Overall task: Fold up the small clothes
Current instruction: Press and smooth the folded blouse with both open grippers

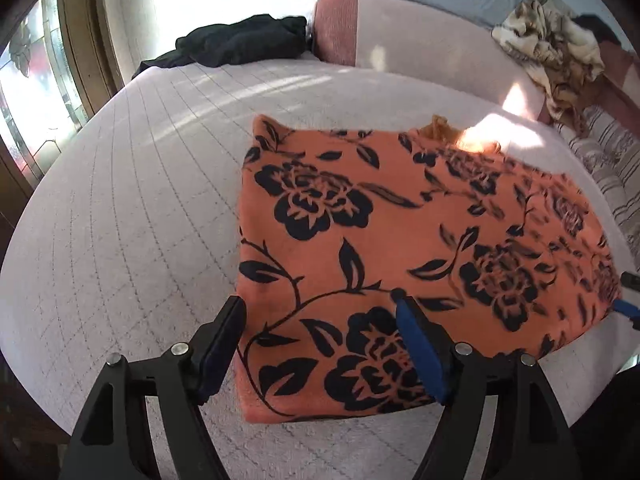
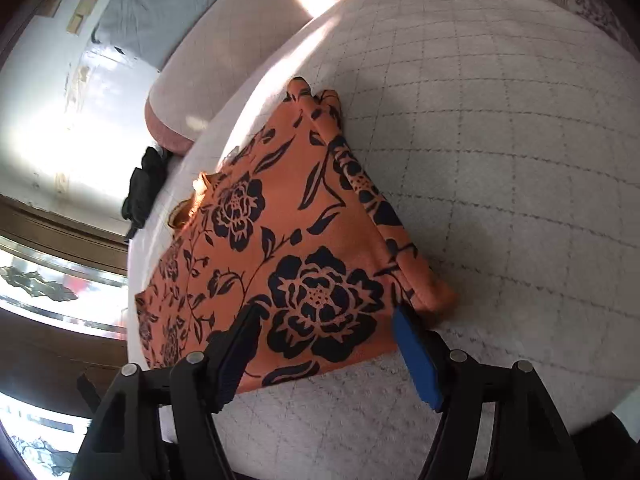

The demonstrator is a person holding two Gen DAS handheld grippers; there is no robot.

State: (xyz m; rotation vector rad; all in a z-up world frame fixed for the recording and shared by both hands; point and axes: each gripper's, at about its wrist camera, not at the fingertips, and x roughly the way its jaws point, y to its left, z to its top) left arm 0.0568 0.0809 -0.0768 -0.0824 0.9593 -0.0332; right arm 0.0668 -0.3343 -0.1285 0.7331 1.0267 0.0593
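An orange garment with black flowers (image 1: 384, 248) lies folded flat on the pale quilted bed cover (image 1: 140, 208). My left gripper (image 1: 318, 300) is open just above the garment's near left corner, with nothing held. In the right wrist view the same garment (image 2: 288, 248) lies with its thick folded edge to the right. My right gripper (image 2: 326, 312) is open over the garment's near edge, empty. A blue pad of the right gripper (image 1: 626, 309) shows at the garment's right edge in the left wrist view.
A dark garment (image 1: 244, 42) lies at the far end of the bed by a pink bolster (image 1: 400, 32). A crumpled brown-and-cream cloth (image 1: 552, 44) lies at the far right. A striped cushion (image 1: 612, 168) borders the right side. A window (image 1: 36, 80) is at the left.
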